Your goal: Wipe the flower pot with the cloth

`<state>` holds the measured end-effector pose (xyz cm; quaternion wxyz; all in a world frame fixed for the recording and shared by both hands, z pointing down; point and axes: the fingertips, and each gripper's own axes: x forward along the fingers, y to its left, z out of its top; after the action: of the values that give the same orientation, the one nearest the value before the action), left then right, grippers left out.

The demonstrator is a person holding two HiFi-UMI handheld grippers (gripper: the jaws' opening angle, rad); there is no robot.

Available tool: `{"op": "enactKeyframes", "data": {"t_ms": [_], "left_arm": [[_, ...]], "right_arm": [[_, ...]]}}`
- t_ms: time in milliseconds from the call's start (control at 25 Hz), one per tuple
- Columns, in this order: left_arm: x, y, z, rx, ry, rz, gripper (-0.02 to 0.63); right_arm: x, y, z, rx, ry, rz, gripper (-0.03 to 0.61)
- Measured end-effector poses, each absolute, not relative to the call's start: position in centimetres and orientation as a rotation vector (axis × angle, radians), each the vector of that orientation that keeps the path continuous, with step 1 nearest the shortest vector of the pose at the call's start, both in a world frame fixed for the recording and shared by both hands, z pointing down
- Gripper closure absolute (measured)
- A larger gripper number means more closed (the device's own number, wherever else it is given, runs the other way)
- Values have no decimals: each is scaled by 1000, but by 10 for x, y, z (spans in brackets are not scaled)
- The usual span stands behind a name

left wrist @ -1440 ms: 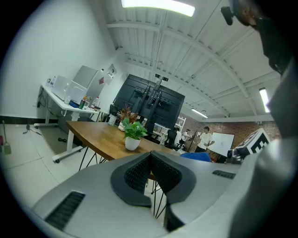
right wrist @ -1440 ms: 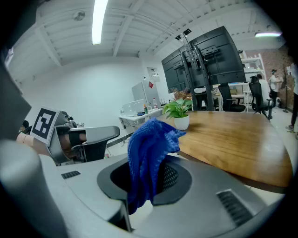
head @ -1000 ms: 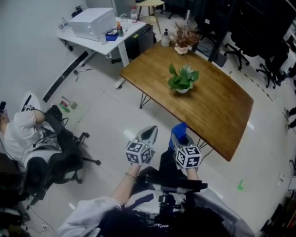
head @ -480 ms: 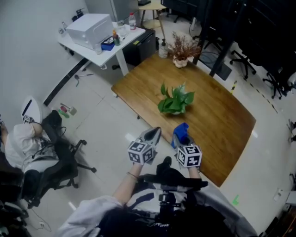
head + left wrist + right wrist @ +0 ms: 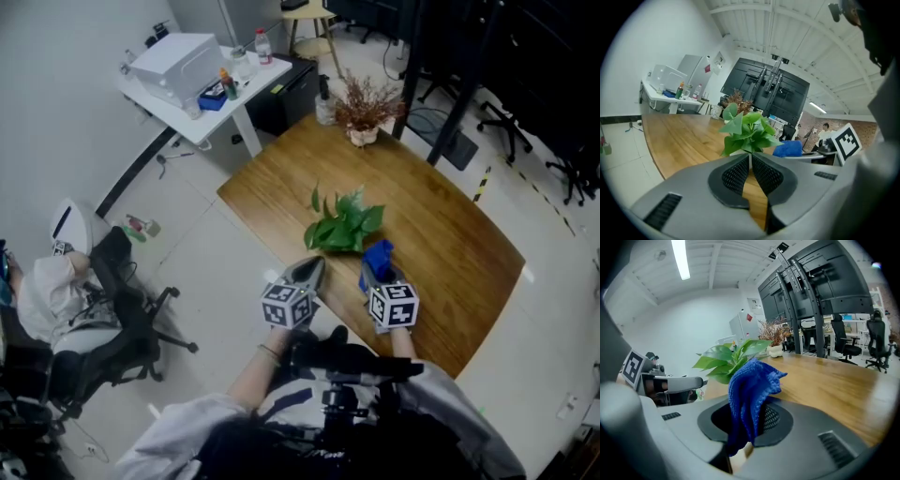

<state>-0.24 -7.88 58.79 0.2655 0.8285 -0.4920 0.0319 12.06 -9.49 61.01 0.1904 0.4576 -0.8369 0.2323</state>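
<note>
In the head view, the table (image 5: 459, 246) and the leaves (image 5: 343, 225) are seen to have been brought much closer than a second ago. The plant, formerly well apart from the tools, now lies just beyond the left gripper (image 5: 307, 270) and the right gripper (image 5: 379, 274). The flower pot itself is hidden under the foliage here. In the left gripper view, the jaws are seen pressed together with nothing between them, and a sliver of the white flower pot (image 5: 739, 152) is glimpsed beneath the leaves, straight ahead on the wood. In the right gripper view, the blue cloth (image 5: 751, 392) is held clenched between the jaws, as before, with the plant near behind it but not touched. The approach is judged nearly finished; wiping has not yet been begun.
</note>
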Motion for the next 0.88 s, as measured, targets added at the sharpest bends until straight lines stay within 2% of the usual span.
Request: {"op": "enactKeyframes", "data": {"t_ms": [200, 520, 880], "left_arm": [[-8, -95, 602, 2177, -1309, 87, 607], [-14, -132, 622, 2138, -1226, 126, 609], [-14, -163, 621, 2205, -1125, 154, 609]], "right_arm": [[118, -130, 616, 1281, -2328, 597, 494], [123, -160, 629, 1108, -2189, 241, 494], [97, -149, 640, 982, -2207, 217, 494]]}}
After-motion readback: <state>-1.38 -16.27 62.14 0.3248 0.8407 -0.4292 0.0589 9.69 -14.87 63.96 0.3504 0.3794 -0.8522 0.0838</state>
